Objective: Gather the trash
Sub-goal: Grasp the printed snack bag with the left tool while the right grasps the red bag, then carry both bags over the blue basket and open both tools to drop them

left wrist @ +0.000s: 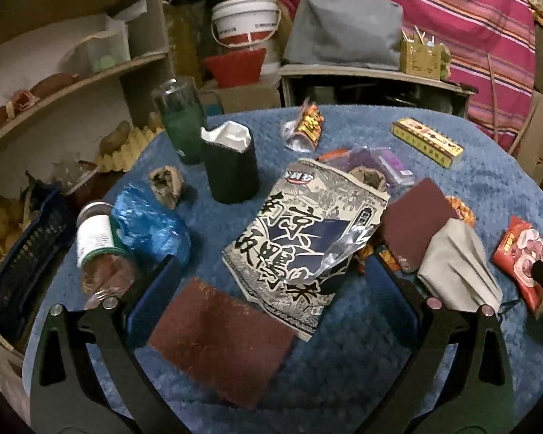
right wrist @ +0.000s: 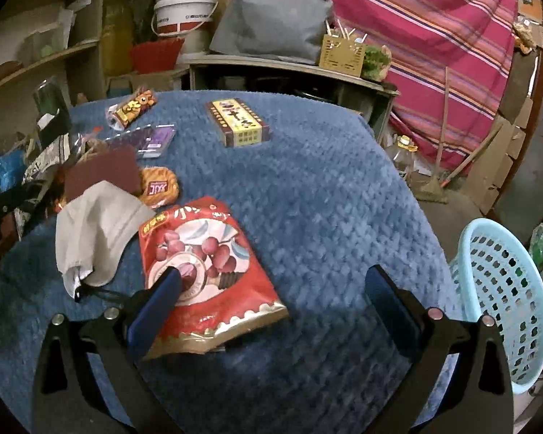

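My left gripper [left wrist: 268,271] is open above the blue-covered table [left wrist: 344,361], with a black-and-white printed snack bag [left wrist: 300,238] lying between its fingers. A crumpled blue plastic bag [left wrist: 148,224] and a crumpled brown paper ball [left wrist: 166,184] lie to its left. My right gripper [right wrist: 271,282] is open over a red snack bag [right wrist: 206,264], whose left part lies under the left finger [right wrist: 155,307]. An orange wrapper [right wrist: 159,186], a small orange packet [right wrist: 132,106] and a purple wrapper [right wrist: 152,141] lie farther back. A light blue perforated basket [right wrist: 503,303] stands at the table's right edge.
A tipped jar [left wrist: 97,249], a black cup [left wrist: 231,166] and a green bottle [left wrist: 181,123] stand at left. Two maroon scouring pads [left wrist: 221,340], a grey cloth [right wrist: 97,228] and a yellow box [right wrist: 239,123] lie on the table. Shelves and buckets crowd the back.
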